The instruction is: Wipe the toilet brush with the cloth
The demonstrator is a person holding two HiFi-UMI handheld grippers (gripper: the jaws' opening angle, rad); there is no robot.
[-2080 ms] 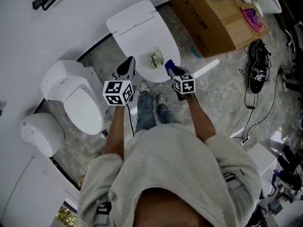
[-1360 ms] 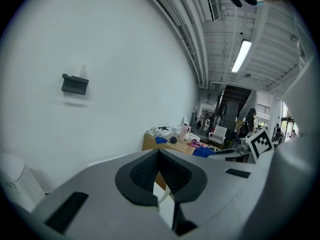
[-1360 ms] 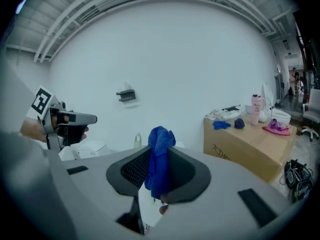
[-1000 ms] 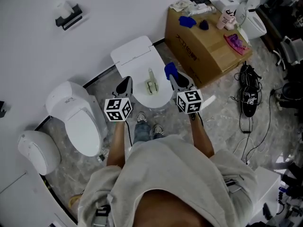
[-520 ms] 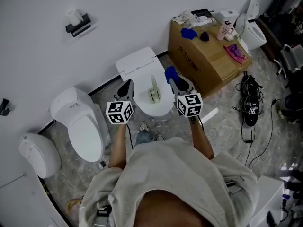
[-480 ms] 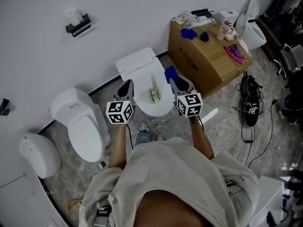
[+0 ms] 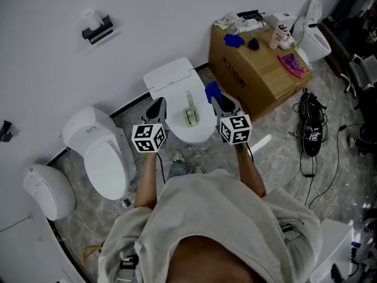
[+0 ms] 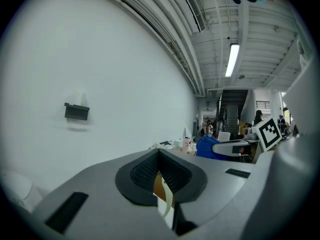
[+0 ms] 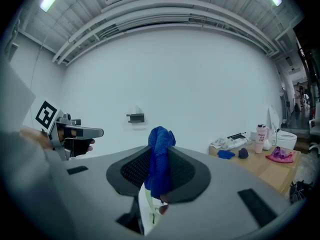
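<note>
2 grippers: right gripper (image 7: 214,95) clamps bunched blue cloth (image 9: 159,156); left gripper (image 7: 156,104) closed, empty; pale toilet brush (image 7: 189,110) between.

A grey marbled floor (image 7: 283,164) fills the lower frame. Three white toilets stand on it: one at the centre (image 7: 171,78), one to its left (image 7: 97,152), and one at the lower left (image 7: 50,193). The toilet brush (image 7: 189,112) lies on the centre toilet's closed lid. A cardboard box (image 7: 253,63) sits at the upper right, carrying blue cloths (image 7: 234,40), a pink bottle (image 7: 277,37) and a purple cloth (image 7: 293,61). Black shoes (image 7: 311,131) lie at the right edge.
</note>
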